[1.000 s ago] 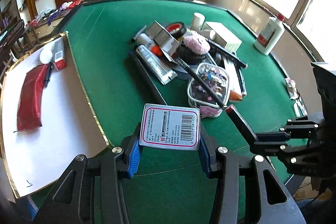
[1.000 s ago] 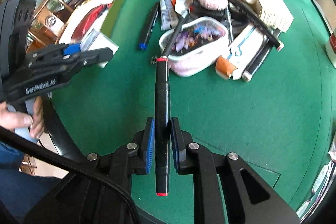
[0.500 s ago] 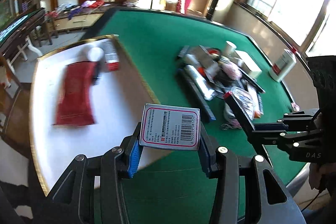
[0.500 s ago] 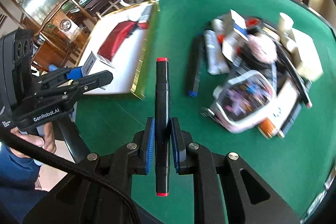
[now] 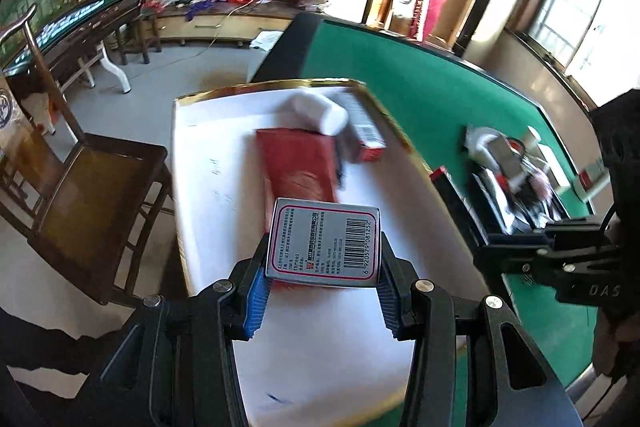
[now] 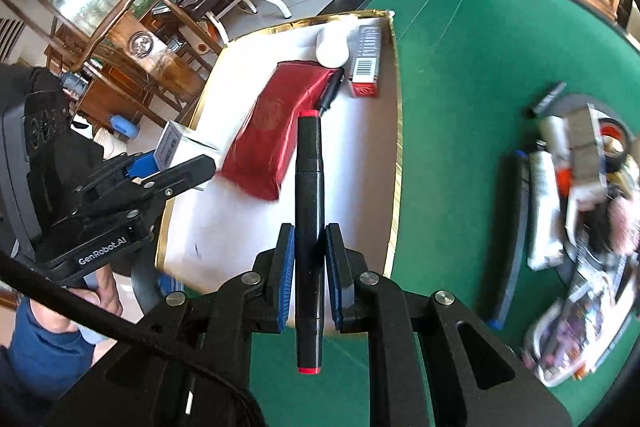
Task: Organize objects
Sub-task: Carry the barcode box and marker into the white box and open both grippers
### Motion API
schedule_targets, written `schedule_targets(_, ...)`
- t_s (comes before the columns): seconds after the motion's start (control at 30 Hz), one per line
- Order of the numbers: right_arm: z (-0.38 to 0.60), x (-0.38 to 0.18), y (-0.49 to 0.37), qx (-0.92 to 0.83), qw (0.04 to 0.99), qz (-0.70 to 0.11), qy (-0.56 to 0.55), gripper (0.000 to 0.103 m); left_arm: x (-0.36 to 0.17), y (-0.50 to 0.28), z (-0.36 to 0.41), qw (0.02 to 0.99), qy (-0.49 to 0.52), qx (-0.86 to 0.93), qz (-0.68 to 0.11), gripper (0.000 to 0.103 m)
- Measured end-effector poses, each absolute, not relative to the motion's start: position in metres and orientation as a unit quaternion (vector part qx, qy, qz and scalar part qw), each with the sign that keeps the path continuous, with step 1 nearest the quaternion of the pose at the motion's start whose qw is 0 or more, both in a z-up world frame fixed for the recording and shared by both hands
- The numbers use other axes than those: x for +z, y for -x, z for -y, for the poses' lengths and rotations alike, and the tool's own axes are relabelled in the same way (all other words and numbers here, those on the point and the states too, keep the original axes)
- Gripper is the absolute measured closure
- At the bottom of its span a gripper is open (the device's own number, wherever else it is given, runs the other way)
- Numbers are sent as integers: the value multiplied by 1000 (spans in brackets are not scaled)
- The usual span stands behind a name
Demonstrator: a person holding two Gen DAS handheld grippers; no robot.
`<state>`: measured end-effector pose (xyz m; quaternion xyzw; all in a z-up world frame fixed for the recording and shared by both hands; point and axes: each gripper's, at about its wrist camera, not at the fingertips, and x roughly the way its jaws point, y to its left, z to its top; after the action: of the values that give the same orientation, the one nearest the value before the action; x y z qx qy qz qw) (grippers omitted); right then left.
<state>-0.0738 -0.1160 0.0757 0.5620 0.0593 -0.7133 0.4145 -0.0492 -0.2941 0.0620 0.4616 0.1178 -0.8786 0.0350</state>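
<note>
Since one second ago both cameras have swung left, off the clutter pile and onto the white tray; the tray, then at the left edge of my views, now fills the middle of both.

Left gripper point(image 5: 323, 281): jaws clenched on the small box point(image 5: 324, 241), barcode label up, held above the near part of the white tray point(image 5: 208, 163). In the right wrist view the same left gripper point(image 6: 160, 167) sits at the tray's left rim with the small box point(image 6: 172, 143) between its blue pads.

Right gripper point(image 6: 310, 267): jaws grasping the black marker point(image 6: 309, 211) around its middle, red-tipped ends pointing near and far. I read the marker as over the tray's near right part. From the left wrist view the right gripper point(image 5: 516, 255) shows at the right, the marker's red end point(image 5: 440, 173) pointing far-left over the tray's gold edge.

On the tray: red pouch point(image 6: 276, 131) lying lengthwise in the middle; a black pen point(image 6: 330, 93) along its right side; a white cylinder point(image 6: 334, 49) at the far end; a red-and-silver carton point(image 6: 366, 61) just right of it, by the gold rim.

Green table point(image 6: 460, 75) carries the tray. Clutter pile point(image 6: 580, 207) is well apart at the right, blurred; items there not legible. A wooden chair point(image 5: 92, 163) stands left of the table.
</note>
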Motion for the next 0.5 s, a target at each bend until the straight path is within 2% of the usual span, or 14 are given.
schedule_targets(0.5,171,37,113,-715,362,-42,-597,90,18,127,356,57,-500,-855,-124,62)
